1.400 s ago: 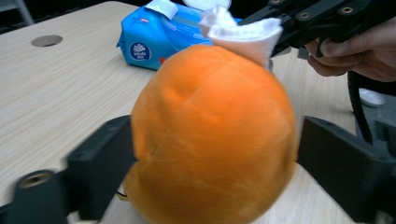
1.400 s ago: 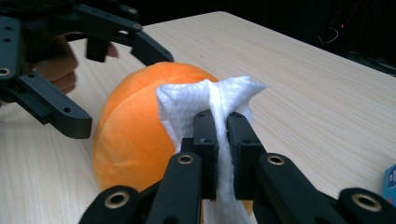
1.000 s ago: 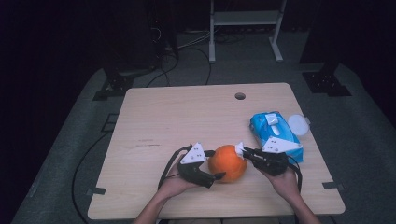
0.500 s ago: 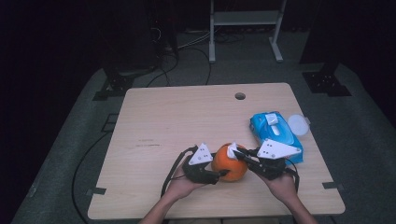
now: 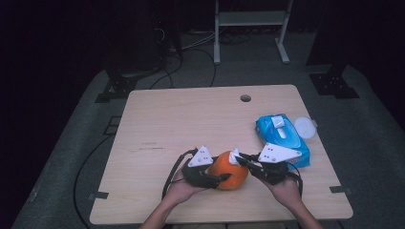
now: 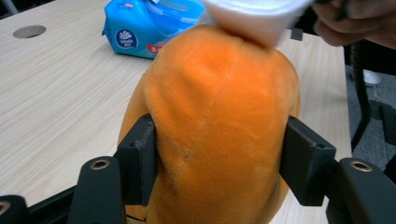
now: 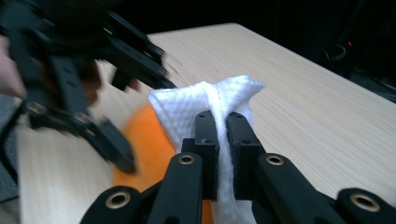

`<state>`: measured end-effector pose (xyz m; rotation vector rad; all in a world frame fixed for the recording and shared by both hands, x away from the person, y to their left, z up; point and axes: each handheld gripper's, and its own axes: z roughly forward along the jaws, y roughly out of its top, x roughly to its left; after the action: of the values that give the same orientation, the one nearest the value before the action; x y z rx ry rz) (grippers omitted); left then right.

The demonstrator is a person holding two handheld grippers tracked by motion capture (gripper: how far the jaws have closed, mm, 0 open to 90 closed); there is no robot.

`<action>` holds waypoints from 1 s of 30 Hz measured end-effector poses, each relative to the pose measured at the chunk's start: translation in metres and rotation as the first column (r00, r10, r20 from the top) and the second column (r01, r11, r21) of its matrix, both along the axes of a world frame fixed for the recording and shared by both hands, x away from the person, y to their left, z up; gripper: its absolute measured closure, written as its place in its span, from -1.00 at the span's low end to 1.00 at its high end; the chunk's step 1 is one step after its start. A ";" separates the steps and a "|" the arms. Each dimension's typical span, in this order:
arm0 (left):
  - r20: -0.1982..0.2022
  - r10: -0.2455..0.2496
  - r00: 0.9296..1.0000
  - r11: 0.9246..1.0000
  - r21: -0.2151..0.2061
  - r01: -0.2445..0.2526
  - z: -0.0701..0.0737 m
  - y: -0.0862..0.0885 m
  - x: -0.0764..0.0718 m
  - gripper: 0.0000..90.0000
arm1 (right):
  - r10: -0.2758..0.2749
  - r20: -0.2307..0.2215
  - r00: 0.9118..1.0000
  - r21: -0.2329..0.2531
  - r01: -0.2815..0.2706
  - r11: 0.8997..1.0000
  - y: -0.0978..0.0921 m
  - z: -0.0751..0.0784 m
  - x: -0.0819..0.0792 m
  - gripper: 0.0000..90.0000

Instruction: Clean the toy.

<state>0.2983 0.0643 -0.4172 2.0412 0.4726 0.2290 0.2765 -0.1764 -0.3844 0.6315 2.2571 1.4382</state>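
Clamping orange plush, left gripper; right gripper pinches white wipe; near front table edge.

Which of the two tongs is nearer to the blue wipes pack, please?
Right. The right tongs, pinching a white wipe, lie just beside the blue wipes pack; the left tongs grip the orange plush farther away.
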 end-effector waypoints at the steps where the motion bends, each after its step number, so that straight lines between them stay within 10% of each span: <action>1: -0.004 0.003 1.000 1.000 -0.004 -0.003 -0.001 -0.002 0.000 -0.20 | 0.014 0.004 1.000 -0.002 -0.014 1.000 0.002 0.001 -0.001 0.85; 6: -0.009 0.018 1.000 1.000 -0.012 -0.018 -0.003 -0.003 0.001 -0.21 | 0.064 0.014 0.998 -0.036 -0.064 0.997 0.014 0.004 -0.006 0.85; 13: -0.077 0.062 0.995 0.995 -0.074 -0.068 -0.007 0.008 0.010 -0.24 | -0.040 -0.031 0.999 -0.036 0.039 0.999 -0.022 -0.010 0.002 0.85; 25: 0.090 -0.019 0.996 0.999 0.040 0.015 -0.008 -0.018 -0.014 -0.29 | 0.038 0.011 0.999 -0.043 -0.037 0.998 0.005 0.001 -0.003 0.85; 30: 0.069 -0.015 0.997 1.000 0.008 0.015 -0.011 -0.015 -0.010 -0.31 | -0.026 -0.008 1.000 -0.029 0.026 0.999 -0.010 -0.002 0.010 0.85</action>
<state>0.2883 0.0493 -0.4278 2.0367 0.4136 0.2920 0.2861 -0.1864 -0.3861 0.6564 2.2631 1.3909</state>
